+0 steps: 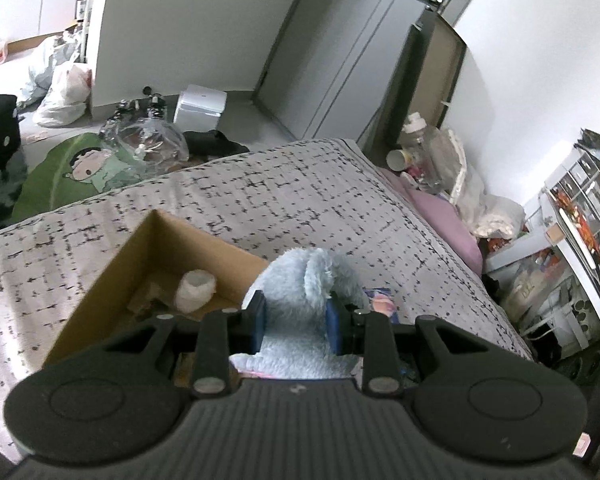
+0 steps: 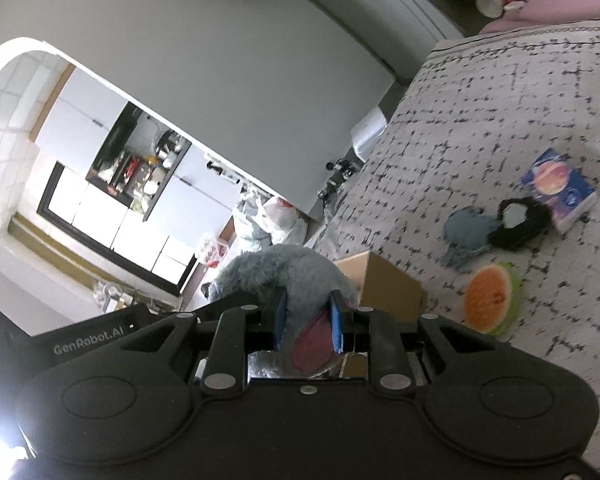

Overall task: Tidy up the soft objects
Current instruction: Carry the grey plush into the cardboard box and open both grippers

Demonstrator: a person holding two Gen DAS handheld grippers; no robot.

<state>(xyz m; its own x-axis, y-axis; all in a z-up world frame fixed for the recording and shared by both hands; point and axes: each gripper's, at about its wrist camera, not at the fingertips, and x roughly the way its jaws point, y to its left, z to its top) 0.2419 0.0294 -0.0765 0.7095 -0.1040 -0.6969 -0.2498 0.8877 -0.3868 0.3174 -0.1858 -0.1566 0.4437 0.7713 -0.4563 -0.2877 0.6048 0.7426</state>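
While both grippers clamp the same blue plush (image 1: 304,292), it hangs above the bed (image 1: 308,196), just right of an open box (image 1: 140,256). Seen from the left wrist, the left gripper (image 1: 299,322) has its blue pads (image 1: 259,320) pressed into the plush's pale fur from either side, jaws narrow with the toy filling the gap. From the right wrist, the right gripper (image 2: 309,320) pinches the plush (image 2: 284,272) too, its jaws narrow over grey-blue fur and a pink patch near the camera. The box (image 2: 384,284) sits on the bed's patterned cover (image 2: 500,112), and inside it, toward its far side, stands a small white roll (image 1: 196,290). Right of the box in the right wrist view lie a flat watermelon-slice piece (image 2: 490,300), a blue pouch (image 2: 466,234), a black fuzzy item (image 2: 520,222) touching that pouch, and a tissue pack (image 2: 558,188) just beside the black item on its far side. A corner of that pack (image 1: 382,300) shows right of the plush in the left wrist view. At the bed's far right edge lies a pink pillow (image 1: 444,216).
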